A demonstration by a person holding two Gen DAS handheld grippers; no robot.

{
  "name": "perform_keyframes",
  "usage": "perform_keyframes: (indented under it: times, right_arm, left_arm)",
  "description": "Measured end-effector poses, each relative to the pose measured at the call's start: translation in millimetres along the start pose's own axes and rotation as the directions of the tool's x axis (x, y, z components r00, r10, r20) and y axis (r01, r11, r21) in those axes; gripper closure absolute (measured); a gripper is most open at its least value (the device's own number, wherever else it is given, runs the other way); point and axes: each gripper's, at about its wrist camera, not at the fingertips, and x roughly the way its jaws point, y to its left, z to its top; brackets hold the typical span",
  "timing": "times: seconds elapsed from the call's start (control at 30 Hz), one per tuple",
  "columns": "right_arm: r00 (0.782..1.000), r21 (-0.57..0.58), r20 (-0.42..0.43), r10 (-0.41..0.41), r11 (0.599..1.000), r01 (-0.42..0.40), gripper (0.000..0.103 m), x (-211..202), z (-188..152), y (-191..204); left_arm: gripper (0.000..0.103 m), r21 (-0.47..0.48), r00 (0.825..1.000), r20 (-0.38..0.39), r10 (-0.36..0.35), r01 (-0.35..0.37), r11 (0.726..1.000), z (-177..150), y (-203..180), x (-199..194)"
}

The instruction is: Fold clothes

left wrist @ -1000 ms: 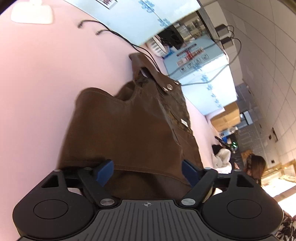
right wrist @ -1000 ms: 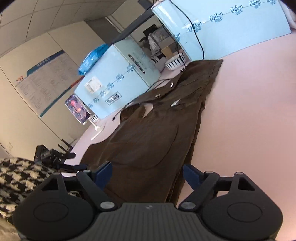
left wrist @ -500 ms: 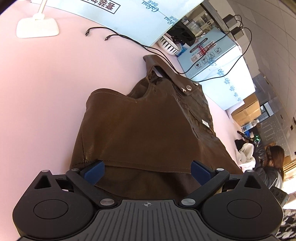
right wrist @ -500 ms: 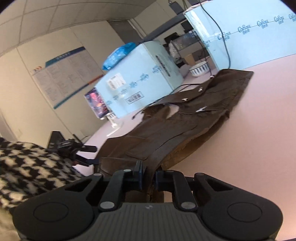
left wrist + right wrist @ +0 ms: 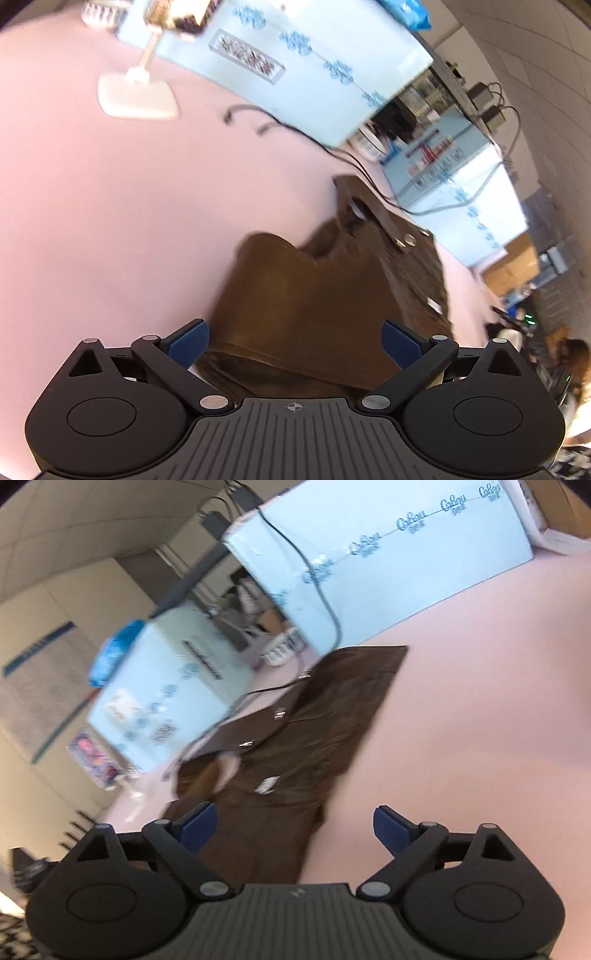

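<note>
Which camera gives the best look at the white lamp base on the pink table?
The left wrist view. The white lamp base sits in full, with its stem, on the pink table left of the brown garment, though blurred. In the right wrist view I cannot make it out for certain.

even, soft indoor light is filling both views, casting no hard shadows; motion blur is smearing the brown garment point(image 5: 314, 295) and the pale blue boxes point(image 5: 388, 561); fisheye distortion is bending straight edges toward the rims; dark vignetting is eating the corners; no glare is showing.
</note>
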Motion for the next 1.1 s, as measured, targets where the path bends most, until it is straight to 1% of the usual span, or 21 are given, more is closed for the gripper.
perform_keyframes:
  times: [0.03, 0.07, 0.13, 0.17, 0.2, 0.23, 0.3, 0.33, 0.4, 0.47, 0.5, 0.57, 0.63, 0.67, 0.77, 0.83, 0.9, 0.97, 1.0, 1.07, 1.1]
  right_arm:
    - [1.000, -0.022, -0.012, -0.006, 1.000, 0.006, 0.013, 18, 6, 5]
    - [1.000, -0.044, -0.023, -0.013, 0.999, 0.012, 0.012, 36, 12, 10]
    - [0.999, -0.087, -0.046, -0.027, 0.996, 0.022, 0.011, 71, 25, 19]
    - [0.998, -0.109, -0.057, -0.034, 0.994, 0.027, 0.019, 89, 31, 24]
    - [0.997, -0.138, -0.062, -0.053, 0.989, 0.044, 0.062, 101, 33, 30]
    - [0.994, -0.169, -0.068, -0.085, 0.983, 0.072, 0.089, 110, 34, 36]
    - [0.988, -0.217, -0.084, -0.133, 0.970, 0.112, 0.093, 127, 38, 44]
    - [0.986, -0.242, -0.086, -0.143, 0.963, 0.118, 0.094, 130, 40, 47]
    - [0.980, -0.304, -0.056, -0.192, 0.938, 0.166, 0.094, 135, 46, 56]
    - [0.966, -0.377, 0.028, -0.259, 0.892, 0.250, 0.095, 135, 52, 66]
    - [0.960, -0.394, 0.072, -0.272, 0.876, 0.278, 0.096, 132, 57, 70]
    - [0.942, -0.418, 0.171, -0.287, 0.845, 0.333, 0.096, 125, 69, 78]
    - [0.924, -0.442, 0.240, -0.297, 0.815, 0.376, 0.096, 121, 78, 82]
    - [0.920, -0.457, 0.230, -0.316, 0.800, 0.389, 0.095, 126, 80, 80]
    - [0.910, -0.512, 0.078, -0.407, 0.767, 0.387, 0.083, 152, 82, 67]
    - [0.897, -0.527, 0.074, -0.435, 0.747, 0.406, 0.073, 148, 76, 61]
    - [0.894, -0.493, 0.157, -0.419, 0.752, 0.439, 0.047, 125, 72, 61]
    - [0.924, -0.413, 0.208, -0.322, 0.827, 0.381, 0.026, 84, 72, 58]
    - [0.940, -0.380, 0.208, -0.271, 0.863, 0.333, 0.019, 69, 72, 57]
    - [0.994, -0.291, 0.055, -0.091, 0.951, 0.104, 0.018, 40, 70, 45]
    - [0.999, -0.239, -0.043, 0.001, 0.971, -0.011, 0.017, 31, 65, 38]
  left_arm:
    - [0.002, 0.043, 0.992, 0.032, 0.124, -0.125, 0.991, -1, -4, 1]
    - [0.002, 0.077, 0.978, 0.047, 0.202, -0.205, 0.976, -3, -6, 4]
    - [0.002, 0.127, 0.973, 0.034, 0.227, -0.229, 0.965, -6, -6, 12]
    - [0.002, 0.127, 0.981, 0.010, 0.191, -0.191, 0.973, -8, -3, 19]
    - [0.000, 0.105, 0.990, 0.001, 0.143, -0.142, 0.984, -9, -1, 24]
    - [0.000, 0.108, 0.990, 0.021, 0.141, -0.142, 0.984, -11, -3, 26]
    - [0.004, 0.144, 0.989, 0.032, 0.143, -0.146, 0.979, -13, -13, 30]
    - [0.010, 0.153, 0.992, 0.037, 0.124, -0.128, 0.980, -14, -16, 32]
    - [0.044, 0.164, 0.993, 0.043, 0.112, -0.118, 0.979, -17, -27, 38]
    - [0.069, 0.185, 0.987, 0.053, 0.152, -0.159, 0.970, -19, -40, 43]
    - [0.078, 0.186, 0.987, 0.048, 0.153, -0.160, 0.969, -21, -44, 43]
    - [0.084, 0.168, 0.994, 0.021, 0.109, -0.111, 0.980, -25, -51, 40]
    - [0.085, 0.159, 0.999, -0.009, 0.051, -0.049, 0.986, -35, -60, 34]
    - [0.084, 0.167, 0.999, -0.025, 0.040, -0.036, 0.985, -41, -64, 32]
    - [0.082, 0.176, 0.997, -0.068, 0.044, -0.032, 0.984, -54, -66, 27]
    - [0.069, 0.113, 0.996, -0.073, 0.046, -0.038, 0.993, -49, -54, 17]
    - [0.040, 0.082, 0.998, -0.030, 0.052, -0.049, 0.995, -40, -44, 4]
    - [0.036, 0.068, 0.999, 0.010, 0.043, -0.043, 0.997, -32, -37, -8]
    - [0.034, 0.076, 1.000, -0.005, 0.007, -0.007, 0.997, -29, -37, -10]
    - [0.029, 0.098, 0.994, -0.066, -0.092, 0.098, 0.990, -28, -42, -10]
    - [0.027, 0.105, 0.986, -0.099, -0.133, 0.143, 0.984, -29, -44, -8]
